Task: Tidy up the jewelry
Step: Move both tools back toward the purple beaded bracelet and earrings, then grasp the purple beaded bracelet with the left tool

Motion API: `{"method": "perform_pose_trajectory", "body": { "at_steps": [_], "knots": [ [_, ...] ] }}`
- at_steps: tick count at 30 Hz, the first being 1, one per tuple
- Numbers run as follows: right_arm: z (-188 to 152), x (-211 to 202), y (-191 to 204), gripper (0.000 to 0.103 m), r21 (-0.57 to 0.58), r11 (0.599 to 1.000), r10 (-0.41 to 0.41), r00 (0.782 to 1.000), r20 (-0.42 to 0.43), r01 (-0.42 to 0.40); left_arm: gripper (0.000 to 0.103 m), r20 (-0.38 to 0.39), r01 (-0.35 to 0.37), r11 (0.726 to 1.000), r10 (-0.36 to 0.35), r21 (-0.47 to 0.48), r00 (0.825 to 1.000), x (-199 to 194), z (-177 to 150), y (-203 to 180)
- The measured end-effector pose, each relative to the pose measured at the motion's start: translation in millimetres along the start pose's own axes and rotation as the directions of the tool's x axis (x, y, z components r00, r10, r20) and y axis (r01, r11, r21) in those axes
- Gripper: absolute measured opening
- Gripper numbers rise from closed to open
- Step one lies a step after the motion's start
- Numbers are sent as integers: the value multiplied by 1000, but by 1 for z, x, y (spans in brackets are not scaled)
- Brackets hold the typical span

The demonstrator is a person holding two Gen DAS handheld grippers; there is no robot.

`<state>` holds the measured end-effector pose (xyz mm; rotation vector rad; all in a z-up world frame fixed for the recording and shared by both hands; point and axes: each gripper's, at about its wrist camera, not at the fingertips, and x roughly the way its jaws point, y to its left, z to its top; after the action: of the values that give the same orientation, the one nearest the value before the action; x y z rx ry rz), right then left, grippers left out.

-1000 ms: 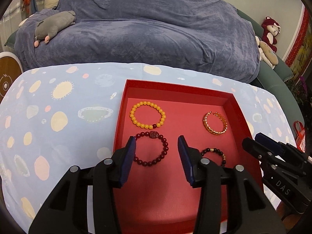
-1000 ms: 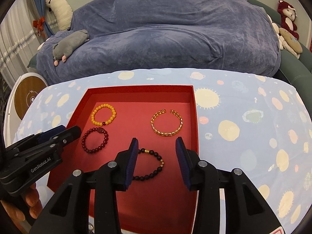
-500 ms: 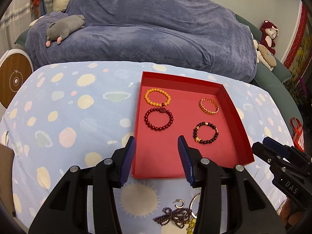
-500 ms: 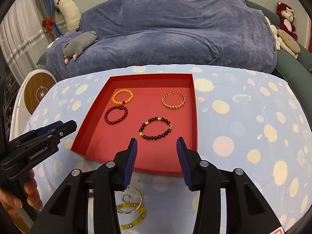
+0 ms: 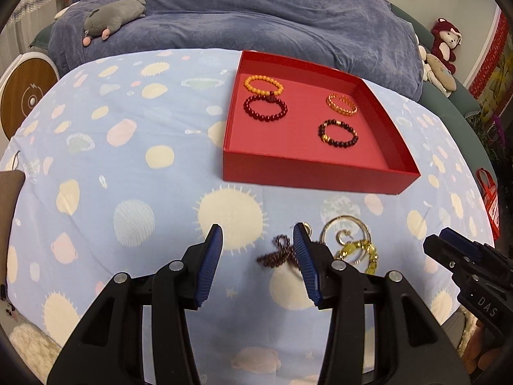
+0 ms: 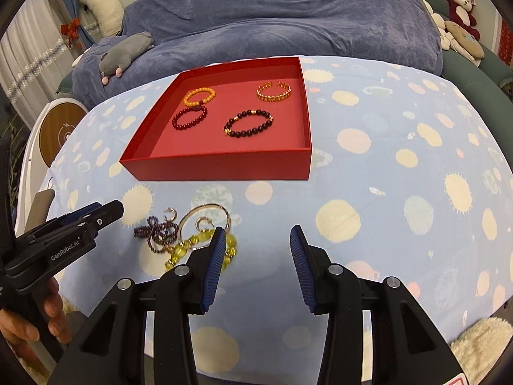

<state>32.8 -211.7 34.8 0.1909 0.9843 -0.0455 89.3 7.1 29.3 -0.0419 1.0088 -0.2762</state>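
Fingers [image 5: 210, 258] of both grippers stand apart, holding nothing.

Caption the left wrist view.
Open left gripper above tangled loose jewelry on spotted blue cloth; four bracelets in red tray.

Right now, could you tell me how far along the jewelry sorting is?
Partly done. Four bracelets already lie apart in the red tray: orange, dark red, gold cuff and black beaded. Nothing is in hand: the left gripper and right gripper are both open and empty. Left to do: the tangled pile of hoops, purple beads and yellow beads on the tablecloth in front of the tray.
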Motion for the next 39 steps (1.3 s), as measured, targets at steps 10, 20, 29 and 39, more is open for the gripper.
{"method": "perform_pose_trajectory", "body": {
  "at_steps": [10, 20, 29, 39],
  "knots": [
    [-27, 4, 0, 41, 14, 1000, 5, 999, -40, -5, 44, -47, 10, 999, -12, -40, 999, 13, -23, -3],
    [-27, 10, 2, 41, 17, 1000, 14, 998, -53, -13, 30, -63, 37, 998, -40, -41, 997, 33, -13, -8],
    [-30, 13, 4, 41, 17, 1000, 14, 998, -67, -13, 7, -60, 45, 999, -45, 8, 997, 29, -20, -15],
    [-36, 12, 10, 41, 7, 1000, 19, 997, -69, -19, 6, -40, 18, 1000, -19, -21, 999, 6, -43, -6]
  ]
}}
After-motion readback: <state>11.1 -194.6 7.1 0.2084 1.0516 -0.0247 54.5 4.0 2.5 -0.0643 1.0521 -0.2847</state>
